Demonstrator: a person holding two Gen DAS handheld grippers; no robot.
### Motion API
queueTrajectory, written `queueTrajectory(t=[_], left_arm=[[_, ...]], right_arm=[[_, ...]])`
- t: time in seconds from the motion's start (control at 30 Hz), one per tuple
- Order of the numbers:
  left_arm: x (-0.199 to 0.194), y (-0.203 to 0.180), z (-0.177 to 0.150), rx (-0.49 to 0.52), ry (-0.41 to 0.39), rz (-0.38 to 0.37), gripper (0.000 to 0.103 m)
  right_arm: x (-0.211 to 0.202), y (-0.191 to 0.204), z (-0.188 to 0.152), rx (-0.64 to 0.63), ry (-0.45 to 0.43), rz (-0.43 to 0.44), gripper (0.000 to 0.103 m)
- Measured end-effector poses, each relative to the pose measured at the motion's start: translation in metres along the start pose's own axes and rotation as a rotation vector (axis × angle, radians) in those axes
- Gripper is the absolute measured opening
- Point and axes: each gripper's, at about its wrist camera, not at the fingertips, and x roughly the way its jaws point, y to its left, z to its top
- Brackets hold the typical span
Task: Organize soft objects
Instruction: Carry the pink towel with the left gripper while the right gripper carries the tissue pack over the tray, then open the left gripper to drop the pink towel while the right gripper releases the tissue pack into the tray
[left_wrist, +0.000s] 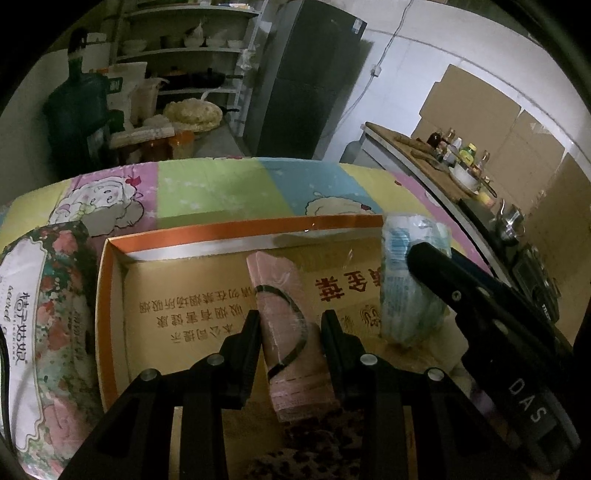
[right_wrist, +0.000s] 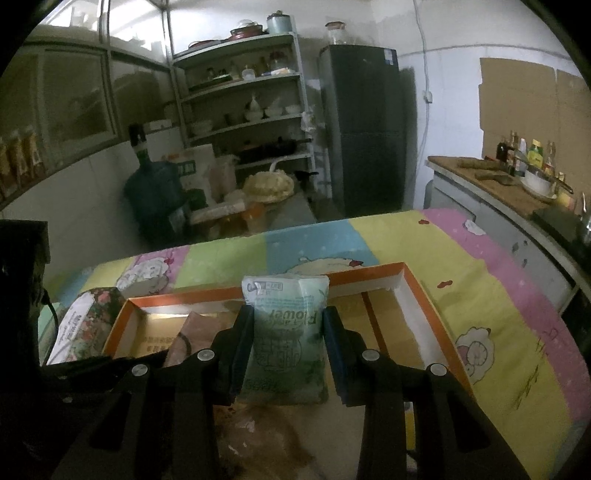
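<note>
A bench (right_wrist: 491, 295) draped in a pastel cartoon-sheep cloth is seen, and on it a shallow cardboard tray (left_wrist: 110, 314) with an orange rim and printed base. Just beside the tray's left wall a floral-wrapped soft pack (left_wrist: 40, 314) is left lying outside, apparently yet to be sorted. A pink pack (left_wrist: 284, 306), soft and film-wrapped with a dark band, is clamped by the left gripper (left_wrist: 290, 325) over the tray floor. A pale green tissue pack (right_wrist: 286, 332), crinkly and pillow-shaped, is pinched by the nearly closed right gripper (right_wrist: 286, 350) at the tray's right part. The task is judged to be partly done.
</note>
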Motion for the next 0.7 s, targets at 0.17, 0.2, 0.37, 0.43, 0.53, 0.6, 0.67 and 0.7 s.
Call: queueTrajectory(t=[0.17, 0.2, 0.37, 0.43, 0.53, 0.6, 0.67, 0.7], left_arm=[[0.002, 0.000, 0.002, -0.001, 0.008, 0.000, 0.034], [0.002, 0.000, 0.002, -0.002, 0.009, 0.001, 0.034], [0.002, 0.000, 0.003, -0.001, 0.000, 0.003, 0.035], [0.002, 0.000, 0.003, 0.001, -0.006, 0.005, 0.037], [0.002, 0.000, 0.002, 0.000, -0.007, 0.006, 0.046], [0.001, 0.000, 0.002, -0.004, -0.011, 0.003, 0.053], [-0.001, 0.001, 0.003, -0.008, -0.020, 0.005, 0.060], [-0.002, 0.001, 0.003, -0.008, -0.024, 0.005, 0.061]], right_arm=[[0.002, -0.001, 0.001, 0.003, 0.012, 0.002, 0.039], [0.002, 0.000, 0.001, 0.003, 0.014, 0.002, 0.039], [0.004, -0.003, 0.001, 0.014, 0.025, 0.010, 0.041], [0.004, -0.004, 0.001, 0.020, 0.027, 0.016, 0.041], [0.004, -0.006, 0.000, 0.026, 0.028, 0.022, 0.042], [0.004, -0.007, 0.000, 0.031, 0.024, 0.026, 0.044], [0.002, -0.009, 0.000, 0.041, 0.018, 0.029, 0.055], [0.000, -0.010, 0.000, 0.051, 0.010, 0.032, 0.057]])
